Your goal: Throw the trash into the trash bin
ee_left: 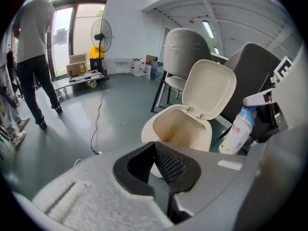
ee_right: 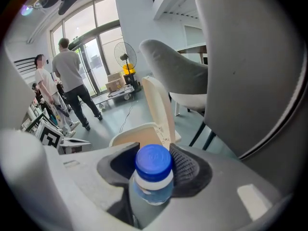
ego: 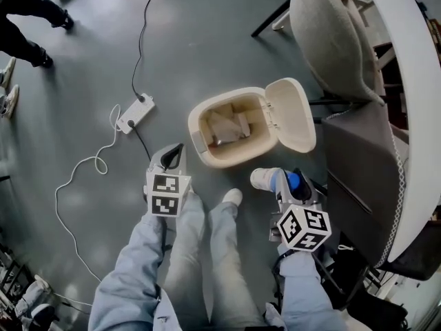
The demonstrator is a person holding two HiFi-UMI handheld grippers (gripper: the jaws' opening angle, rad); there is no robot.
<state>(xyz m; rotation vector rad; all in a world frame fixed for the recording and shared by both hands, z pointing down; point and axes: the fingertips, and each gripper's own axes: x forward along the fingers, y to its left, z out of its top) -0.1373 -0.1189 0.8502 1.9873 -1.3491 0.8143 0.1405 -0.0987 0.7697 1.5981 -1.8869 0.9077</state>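
Head view: right tongs [ego: 281, 181] clamped on a plastic bottle [ego: 264, 178], blue cap back toward the hand, base pointing ahead and down. Trash bin [ego: 207, 154] stands on the floor, lid [ego: 293, 116] flipped open, some paper [ego: 224, 126] already inside. Bottle sits just off the near rim, not over the opening; the mouth lies up and left of it. Left tongs [ego: 173, 154] empty, pads look closed, though the angle is poor, at the bin's near-left corner. My guess at the next move: carry the bottle over the mouth, release.
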